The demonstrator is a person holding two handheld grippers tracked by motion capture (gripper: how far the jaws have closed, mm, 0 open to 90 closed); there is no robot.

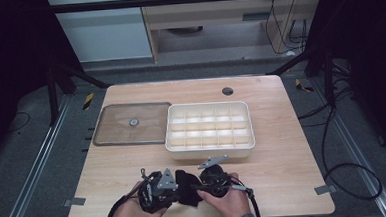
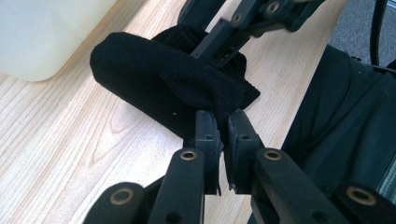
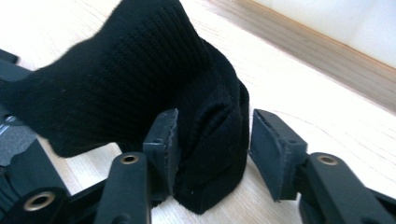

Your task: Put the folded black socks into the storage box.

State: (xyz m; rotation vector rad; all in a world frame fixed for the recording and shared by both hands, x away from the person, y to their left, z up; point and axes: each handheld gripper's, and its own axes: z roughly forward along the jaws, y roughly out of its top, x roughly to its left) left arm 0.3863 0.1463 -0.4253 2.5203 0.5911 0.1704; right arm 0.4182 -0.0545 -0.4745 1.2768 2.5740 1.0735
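The left claw [image 2: 223, 128] is pinching the soft black knitted sock [image 2: 163, 86] between its tips. The right claw [image 3: 215, 135] is sitting open around the sock's other end, one side touching it. Next, I think, it needs to squeeze shut.

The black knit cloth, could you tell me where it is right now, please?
In the high view, the black knit cloth sits at the table's near edge between the left gripper and the right gripper, just in front of the white divided tray.
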